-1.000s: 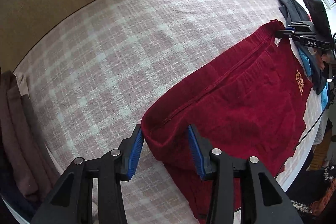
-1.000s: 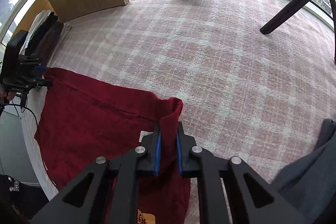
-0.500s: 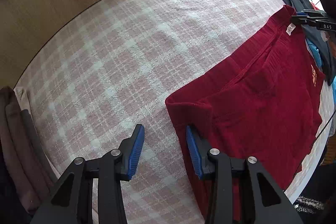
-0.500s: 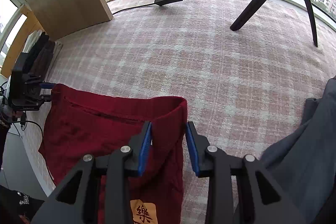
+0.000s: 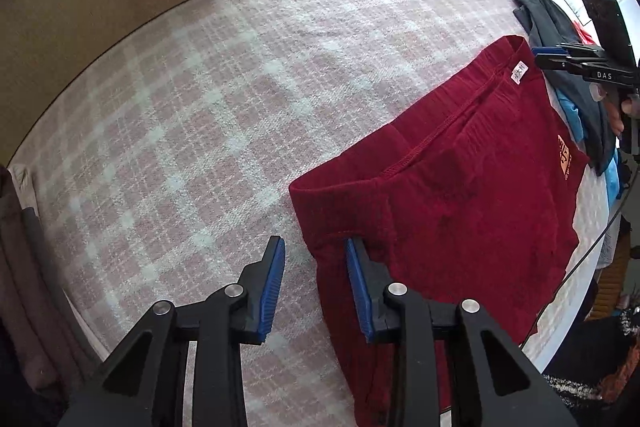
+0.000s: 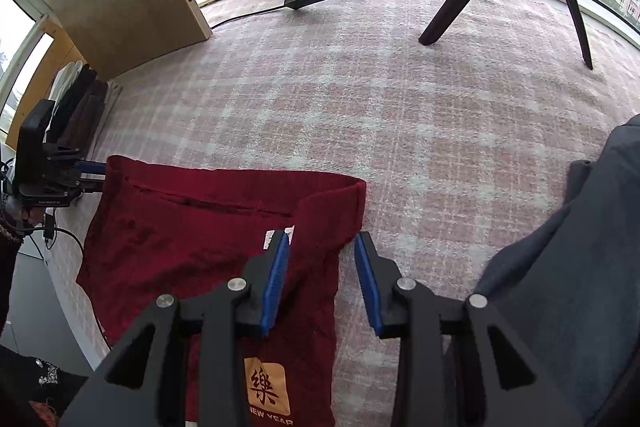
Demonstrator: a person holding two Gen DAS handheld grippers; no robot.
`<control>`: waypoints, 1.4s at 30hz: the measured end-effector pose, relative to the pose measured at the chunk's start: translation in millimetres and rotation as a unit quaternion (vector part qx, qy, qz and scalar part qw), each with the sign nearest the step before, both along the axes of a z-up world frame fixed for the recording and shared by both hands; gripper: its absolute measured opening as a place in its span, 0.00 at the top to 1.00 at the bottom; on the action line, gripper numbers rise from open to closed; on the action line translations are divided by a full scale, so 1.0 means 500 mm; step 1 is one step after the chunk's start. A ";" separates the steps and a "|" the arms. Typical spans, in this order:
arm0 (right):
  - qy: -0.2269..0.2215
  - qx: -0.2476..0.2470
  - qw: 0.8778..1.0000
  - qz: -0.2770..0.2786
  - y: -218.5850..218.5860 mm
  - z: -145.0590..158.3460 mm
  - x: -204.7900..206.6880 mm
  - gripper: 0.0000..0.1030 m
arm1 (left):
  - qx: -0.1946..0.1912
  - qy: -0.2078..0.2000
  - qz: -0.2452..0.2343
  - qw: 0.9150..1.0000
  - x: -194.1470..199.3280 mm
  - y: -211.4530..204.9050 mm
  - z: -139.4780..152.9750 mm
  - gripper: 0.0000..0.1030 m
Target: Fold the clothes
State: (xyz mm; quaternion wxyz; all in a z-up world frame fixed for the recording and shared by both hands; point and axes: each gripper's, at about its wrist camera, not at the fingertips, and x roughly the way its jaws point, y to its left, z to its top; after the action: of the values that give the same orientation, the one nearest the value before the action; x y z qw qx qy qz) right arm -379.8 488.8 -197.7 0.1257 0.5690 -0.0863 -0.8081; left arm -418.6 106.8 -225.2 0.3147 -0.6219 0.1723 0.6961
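Red knit garment (image 5: pixel 460 195) lies flat on the checked blanket (image 5: pixel 208 115); left gripper (image 5: pixel 316 283) has been closing, spread, pinching nothing; right gripper (image 6: pixel 322 279) has just opened, corner released; a careless regrip could drag the fold askew

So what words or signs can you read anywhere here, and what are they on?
"樂" over "NEW YEAR": orange patch on the red garment.
"DAS": black body of the right tongs, seen from the left wrist camera.
White tag inside the red garment's waistband: printed, too small to read.
Pale lettering on the left tongs' body: too blurred to read.
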 end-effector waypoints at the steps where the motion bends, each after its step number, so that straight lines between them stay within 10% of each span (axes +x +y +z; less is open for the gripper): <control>1: 0.000 0.000 1.000 -0.001 0.000 0.000 0.000 0.67 | 0.001 -0.006 0.001 1.000 0.001 0.002 -0.002 0.70; 13: -0.003 0.002 1.000 0.010 -0.005 0.004 0.005 0.67 | 0.008 -0.002 0.022 1.000 0.007 0.004 0.014 0.57; 17: -0.009 0.016 0.999 0.033 -0.021 0.001 0.019 0.67 | -0.018 0.000 0.030 0.999 -0.002 0.007 -0.013 0.94; 27: -0.052 0.062 0.994 0.074 -0.039 -0.039 0.129 0.67 | -0.003 0.015 0.066 0.998 -0.008 -0.050 0.030 0.94; 29: -0.053 0.064 0.994 0.076 -0.044 -0.044 0.137 0.74 | -0.006 0.014 0.066 0.998 -0.009 -0.050 0.029 0.94; 30: -0.059 0.054 0.994 0.074 -0.044 -0.046 0.140 0.97 | -0.007 0.013 0.067 0.998 -0.009 -0.051 0.028 0.94; 36: -0.092 0.069 0.993 0.022 0.012 0.011 0.193 0.97 | -0.014 0.013 0.066 0.998 -0.005 -0.061 0.023 0.89; 38: -0.090 0.114 0.989 0.009 0.022 0.024 0.194 0.87 | -0.020 0.016 0.066 0.998 0.000 -0.065 0.023 0.87; 40: -0.046 0.101 0.994 -0.006 0.026 0.051 0.173 0.54 | -0.018 0.023 0.065 0.997 0.007 -0.074 0.037 0.86; 42: -0.007 0.065 0.998 -0.007 0.021 0.068 0.144 0.50 | -0.014 0.033 0.052 0.998 0.025 -0.085 0.057 0.84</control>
State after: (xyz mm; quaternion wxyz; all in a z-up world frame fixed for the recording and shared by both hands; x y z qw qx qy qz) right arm -308.0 499.0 -163.9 0.0823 0.5813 -0.0381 -0.8086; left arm -406.0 64.2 -196.7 0.2633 -0.6112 0.1596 0.7292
